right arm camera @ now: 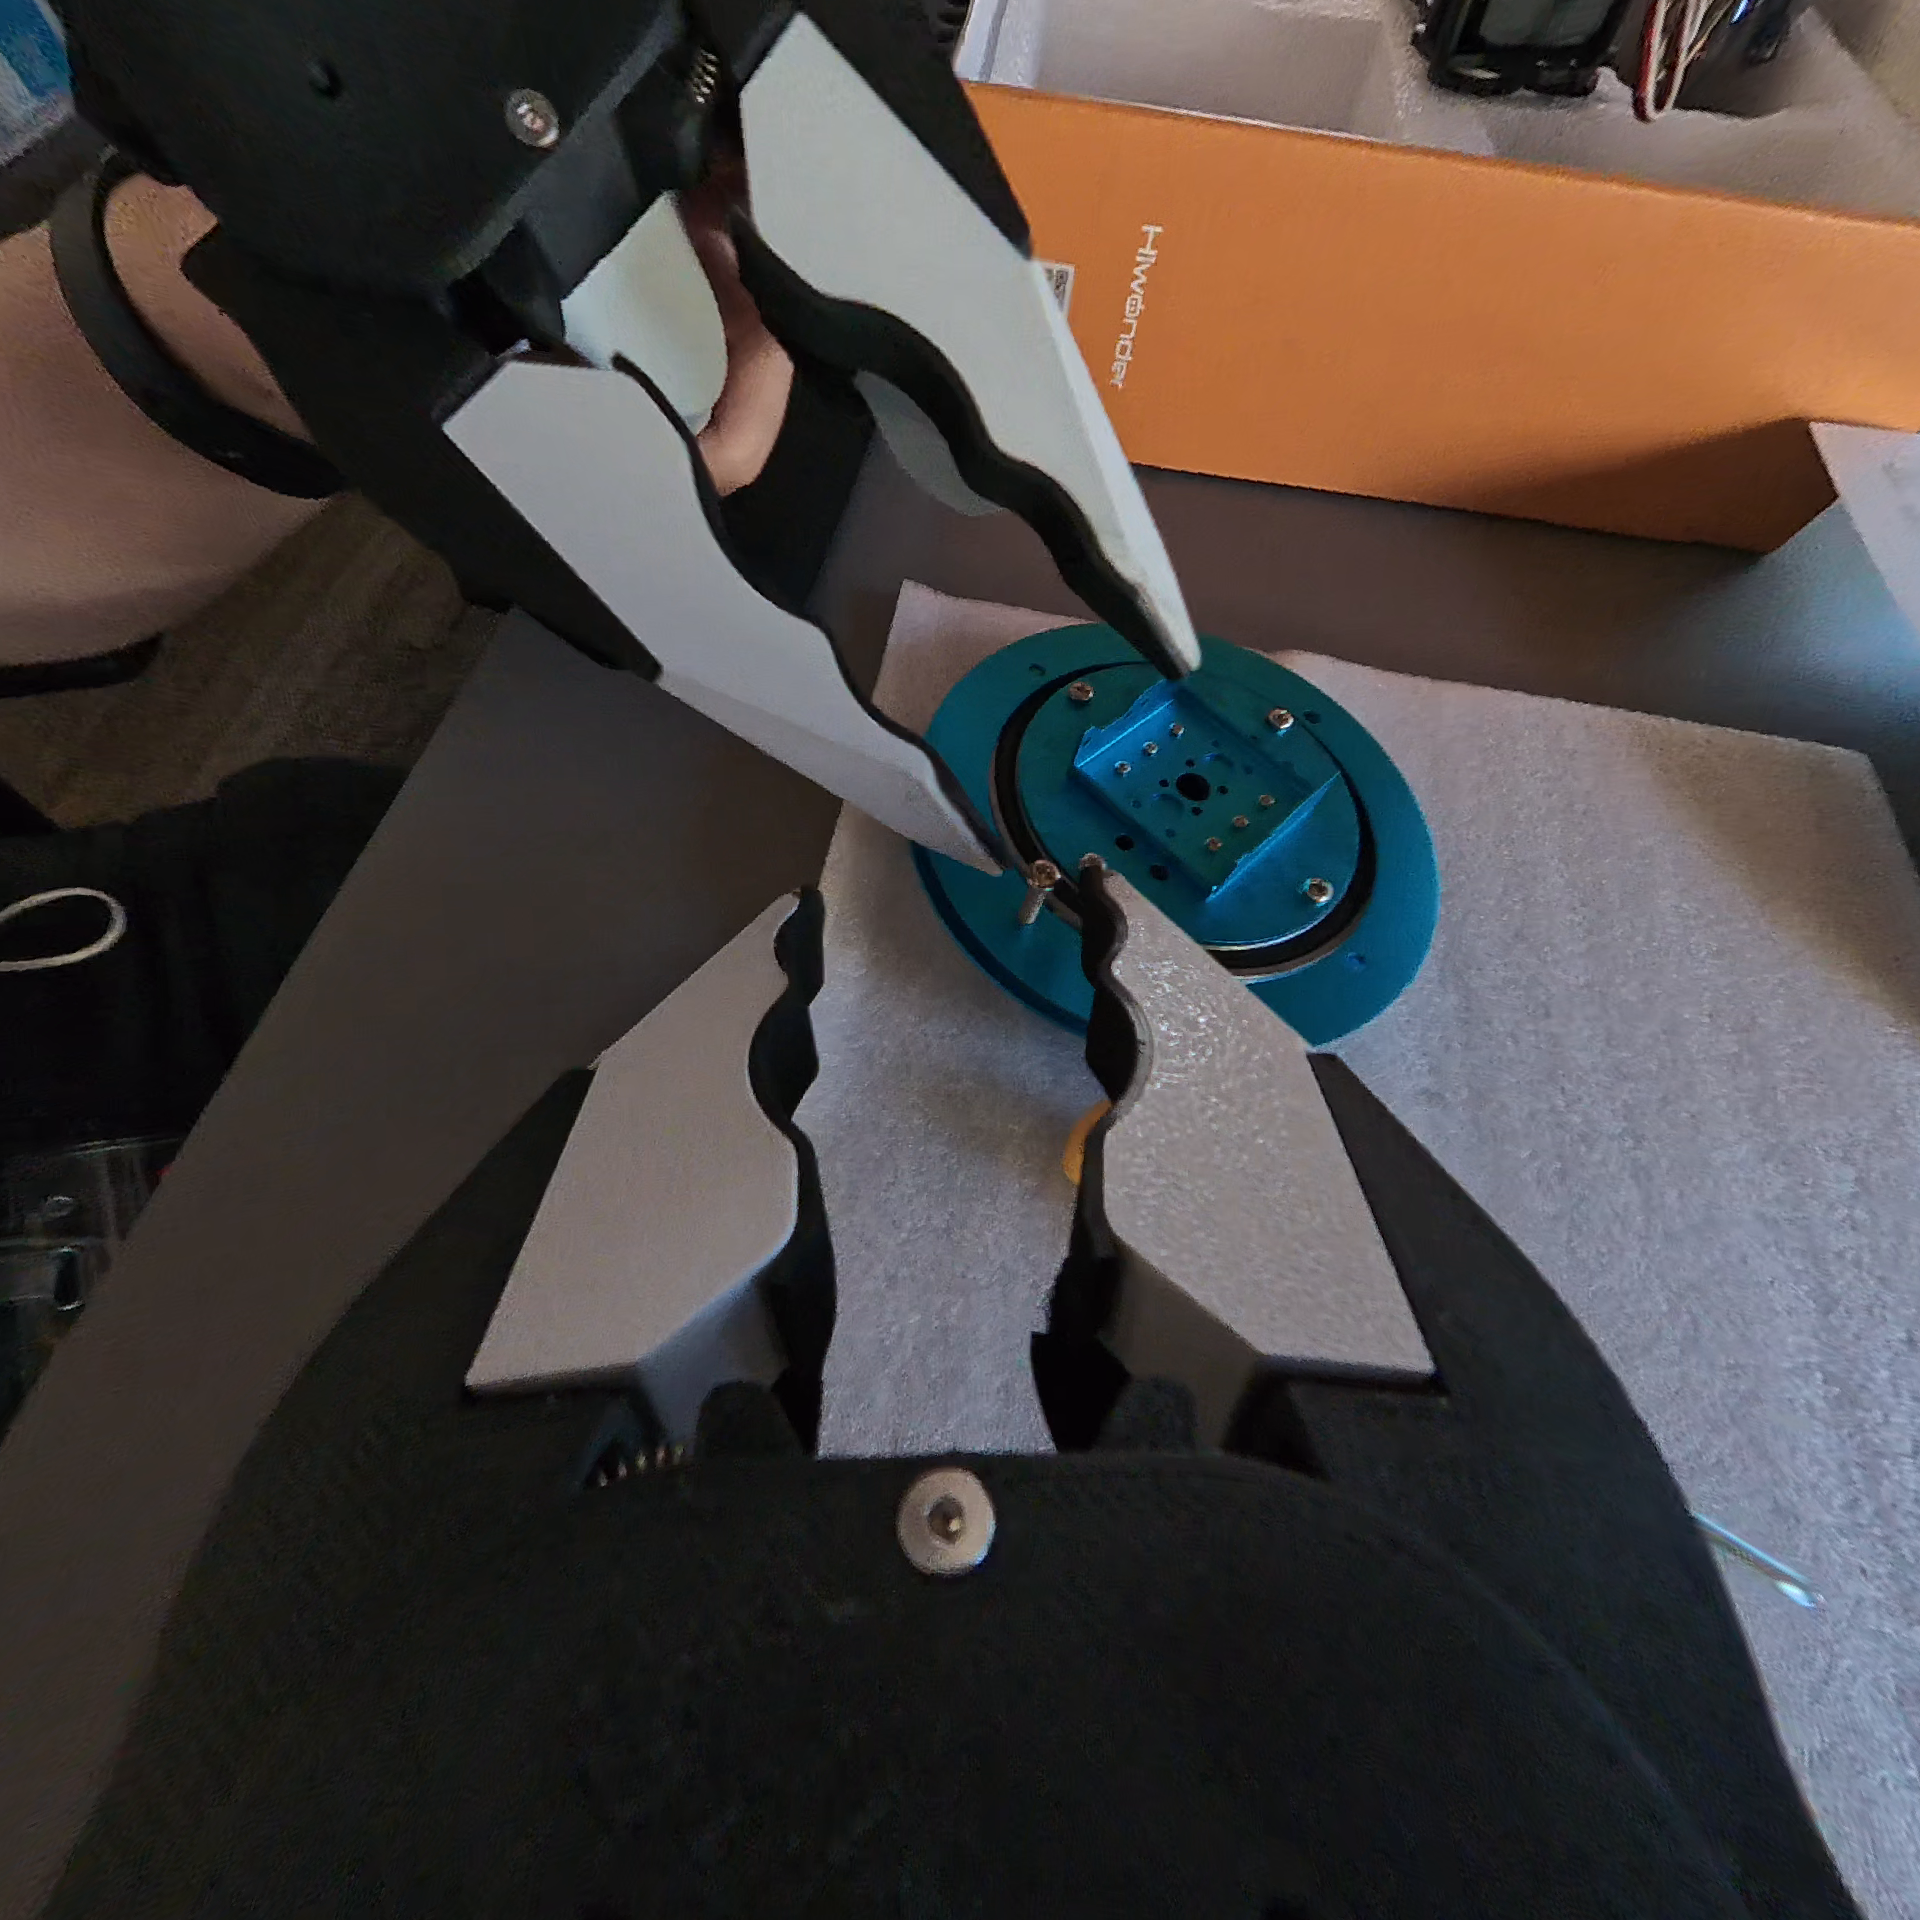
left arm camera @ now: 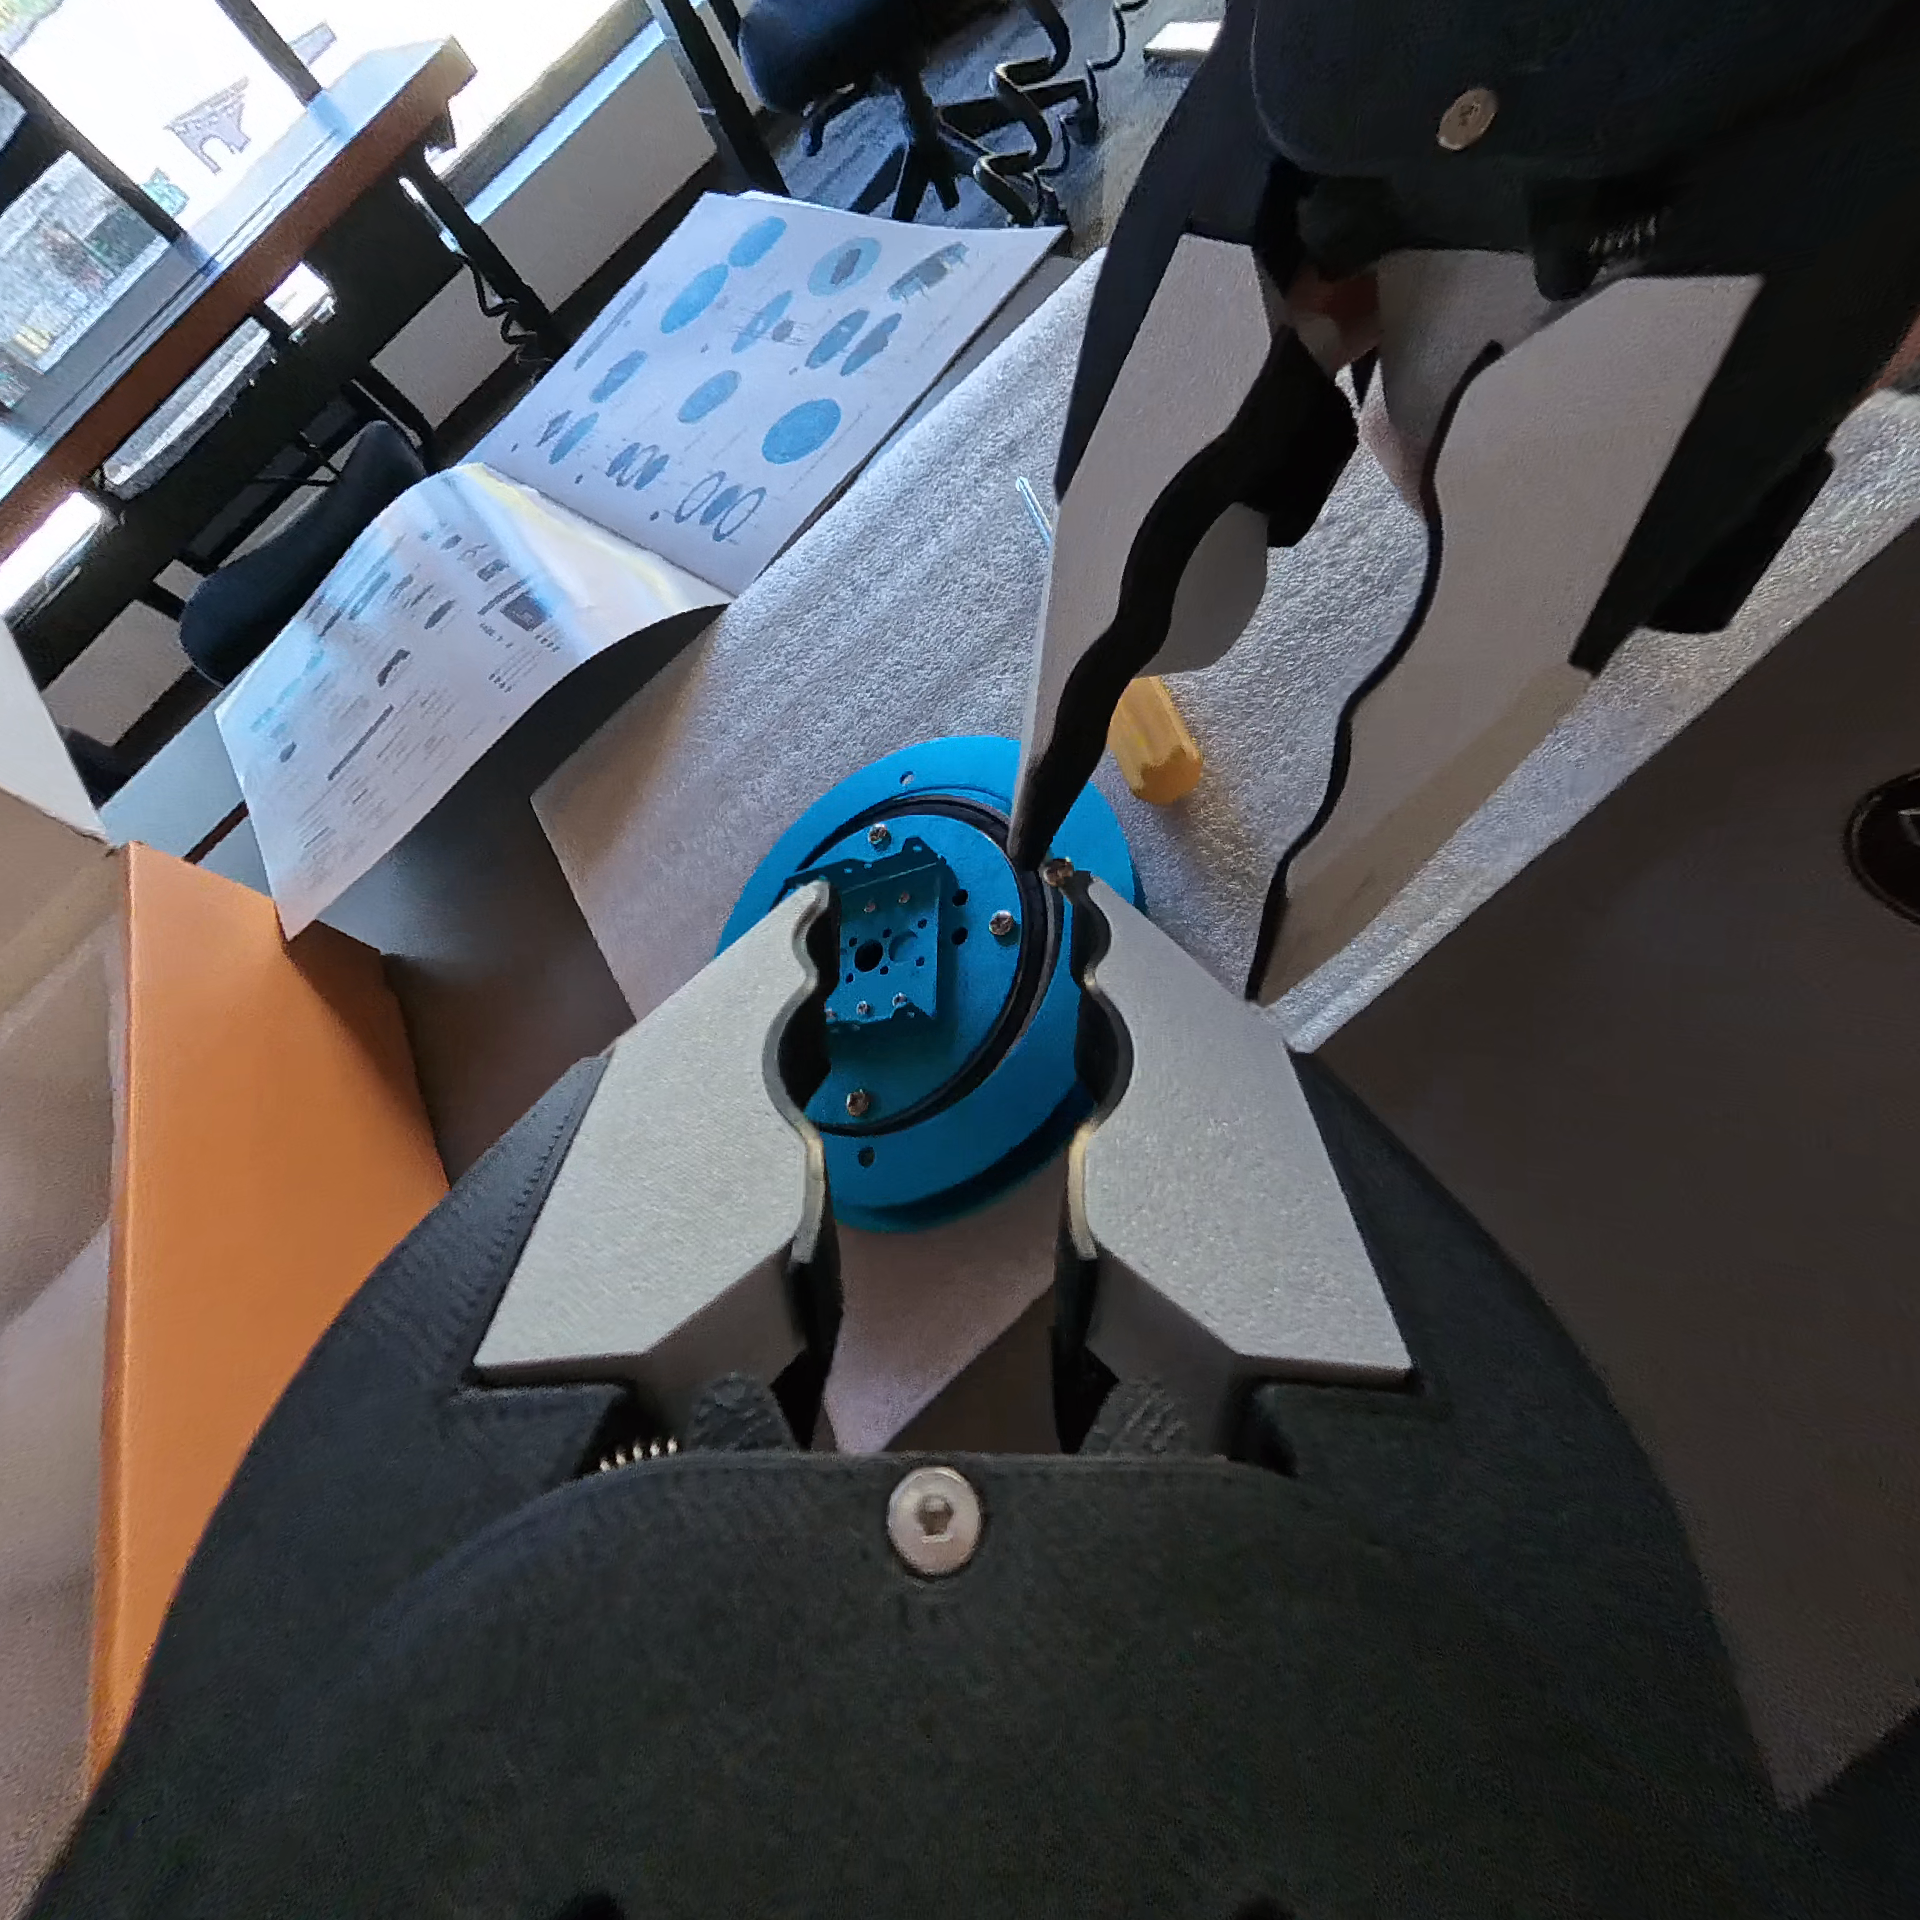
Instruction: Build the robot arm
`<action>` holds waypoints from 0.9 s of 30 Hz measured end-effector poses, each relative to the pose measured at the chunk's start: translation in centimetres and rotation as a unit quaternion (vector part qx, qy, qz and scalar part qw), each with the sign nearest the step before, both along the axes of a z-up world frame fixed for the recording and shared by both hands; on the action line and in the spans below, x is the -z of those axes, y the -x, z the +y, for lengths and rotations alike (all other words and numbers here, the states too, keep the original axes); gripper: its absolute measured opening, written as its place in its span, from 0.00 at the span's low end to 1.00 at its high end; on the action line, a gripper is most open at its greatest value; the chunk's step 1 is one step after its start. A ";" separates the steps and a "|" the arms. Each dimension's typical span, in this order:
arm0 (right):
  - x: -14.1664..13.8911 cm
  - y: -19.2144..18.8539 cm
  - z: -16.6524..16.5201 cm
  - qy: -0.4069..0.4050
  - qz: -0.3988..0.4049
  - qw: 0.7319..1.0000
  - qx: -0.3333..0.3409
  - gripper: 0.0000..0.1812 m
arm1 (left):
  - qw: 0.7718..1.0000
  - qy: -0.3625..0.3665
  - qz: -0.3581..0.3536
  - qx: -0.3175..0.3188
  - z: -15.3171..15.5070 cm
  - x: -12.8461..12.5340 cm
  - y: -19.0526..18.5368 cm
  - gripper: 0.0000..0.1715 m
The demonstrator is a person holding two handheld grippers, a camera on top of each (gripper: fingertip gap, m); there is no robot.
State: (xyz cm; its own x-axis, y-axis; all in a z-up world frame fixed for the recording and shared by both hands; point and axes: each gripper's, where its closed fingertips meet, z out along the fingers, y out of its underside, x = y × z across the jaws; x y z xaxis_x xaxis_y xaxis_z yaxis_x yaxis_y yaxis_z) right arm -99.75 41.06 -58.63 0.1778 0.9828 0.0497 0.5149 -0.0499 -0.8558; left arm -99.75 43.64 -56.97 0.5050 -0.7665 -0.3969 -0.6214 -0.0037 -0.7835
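A blue round disc (left arm camera: 940,1174) (right arm camera: 1382,935) lies on white foam, with an inner plate, a blue bracket (right arm camera: 1195,800) (left arm camera: 894,956) and several screws on top. My left gripper (left arm camera: 951,899) (right arm camera: 1086,764) is open, its tips touching the disc on either side of the bracket. My right gripper (right arm camera: 948,891) (left arm camera: 1148,925) is open and empty, and reaches the disc's near rim. A loose screw (right arm camera: 1039,883) (left arm camera: 1058,871) leans tilted at that rim, between the tips of the two grippers. A yellow ridged handle (left arm camera: 1158,753) (right arm camera: 1081,1143) lies close behind.
The white foam mat (left arm camera: 831,675) (right arm camera: 1558,1091) covers a grey table. An orange box (left arm camera: 260,1091) (right arm camera: 1455,312) stands beside it. A printed sheet with blue part drawings (left arm camera: 727,416) lies at the far side. A thin metal rod (left arm camera: 1034,509) (right arm camera: 1756,1558) rests on the foam. The yellow ridged handle (left arm camera: 1158,753) is about 5 cm from my right fingertips.
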 end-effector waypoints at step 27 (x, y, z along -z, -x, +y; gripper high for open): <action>0.2 -0.7 -0.3 -0.041 -0.024 0.999 -0.025 0.23 | 0.998 0.052 -0.035 -0.002 0.9 0.7 1.0 0.26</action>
